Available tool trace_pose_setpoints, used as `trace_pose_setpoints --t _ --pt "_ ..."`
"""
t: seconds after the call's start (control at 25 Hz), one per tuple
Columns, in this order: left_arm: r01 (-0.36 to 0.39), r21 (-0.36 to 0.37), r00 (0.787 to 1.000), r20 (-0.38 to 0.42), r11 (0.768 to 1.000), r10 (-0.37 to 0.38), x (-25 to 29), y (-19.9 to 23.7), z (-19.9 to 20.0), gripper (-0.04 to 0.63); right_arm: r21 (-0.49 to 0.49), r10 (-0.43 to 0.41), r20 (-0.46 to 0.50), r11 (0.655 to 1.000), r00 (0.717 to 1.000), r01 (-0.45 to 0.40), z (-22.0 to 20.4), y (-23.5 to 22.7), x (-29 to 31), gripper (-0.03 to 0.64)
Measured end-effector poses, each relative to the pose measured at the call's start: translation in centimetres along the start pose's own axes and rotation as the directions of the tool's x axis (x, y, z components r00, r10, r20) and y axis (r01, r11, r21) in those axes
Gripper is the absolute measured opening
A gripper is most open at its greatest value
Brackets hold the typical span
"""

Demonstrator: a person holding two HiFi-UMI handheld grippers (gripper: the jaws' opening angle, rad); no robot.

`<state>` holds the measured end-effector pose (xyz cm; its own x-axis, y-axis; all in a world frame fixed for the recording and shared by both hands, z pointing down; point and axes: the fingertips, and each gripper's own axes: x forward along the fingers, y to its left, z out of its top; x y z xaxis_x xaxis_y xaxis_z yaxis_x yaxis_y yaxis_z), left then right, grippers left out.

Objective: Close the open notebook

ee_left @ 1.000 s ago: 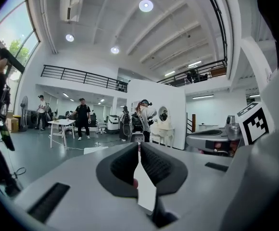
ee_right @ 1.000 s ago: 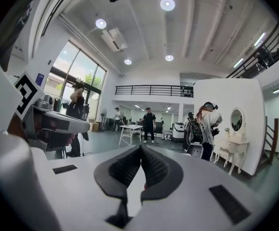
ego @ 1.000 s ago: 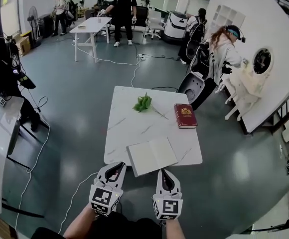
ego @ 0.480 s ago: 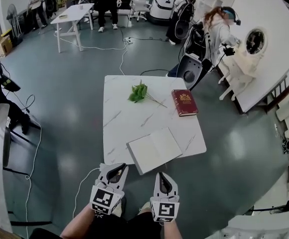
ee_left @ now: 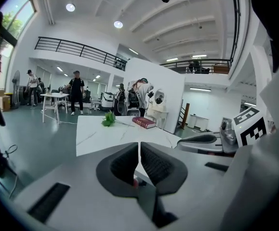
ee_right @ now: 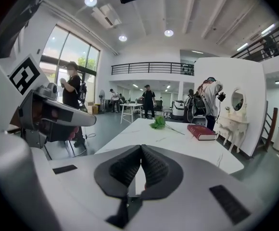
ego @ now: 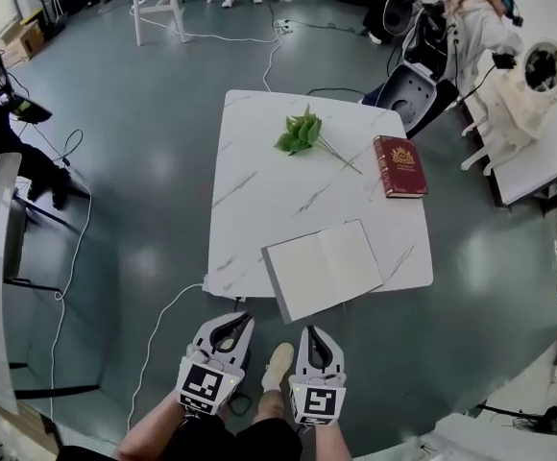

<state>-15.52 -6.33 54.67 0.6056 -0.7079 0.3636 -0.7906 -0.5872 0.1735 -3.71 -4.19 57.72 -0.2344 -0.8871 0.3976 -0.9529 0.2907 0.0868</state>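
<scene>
- The head view alone shows the open notebook (ego: pixel 325 267): it lies blank pages up at the near edge of the white marble table (ego: pixel 259 181), turned at a slant, with its near corner hanging past the edge toward the person
- The two gripper views see the table almost edge-on, so the notebook cannot be made out there; they do show the red book (ee_right: pixel 202 131) and the green sprig (ee_left: pixel 108 120) farther back
- Left gripper (ego: pixel 229 323): its own view shows the dark ribbed pads drawn together to a thin slit, with nothing between them
- Right gripper (ego: pixel 317 334): pads meet in its own view as well, and it holds nothing
- Both grippers hang over the grey floor, side by side and short of the table's near edge, apart from the notebook
- A shoe (ego: pixel 278 363) shows between them, and a white cable (ego: pixel 154 344) runs along the floor to the left
- Bare marble lies on the far side of the notebook; the red book sits near the right edge, well apart from it, with the sprig toward the far end
</scene>
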Motion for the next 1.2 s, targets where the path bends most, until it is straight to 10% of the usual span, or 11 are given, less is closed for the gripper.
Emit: trace_pose_setpoints --t 0.56,0.96,1.2 --pt "-0.085 -0.087 0.993 -0.093 0.992 0.077 3.0 0.8 -9.4 0.034 -0.028 0.105 -0.041 0.994 0.994 -0.106 -7.6 0.9 4.9 0.017" --pt "-0.12 -0.124 0.991 -0.081 0.985 0.111 3.7 2.0 -11.7 0.034 -0.114 0.139 -0.168 0.981 0.976 -0.159 -12.2 2.5 7.4 0.327" --pt "-0.127 -0.14 0.988 -0.101 0.982 0.113 4.2 2.4 -13.8 0.034 -0.19 0.106 -0.178 0.972 0.978 -0.14 -14.4 2.4 8.9 0.364"
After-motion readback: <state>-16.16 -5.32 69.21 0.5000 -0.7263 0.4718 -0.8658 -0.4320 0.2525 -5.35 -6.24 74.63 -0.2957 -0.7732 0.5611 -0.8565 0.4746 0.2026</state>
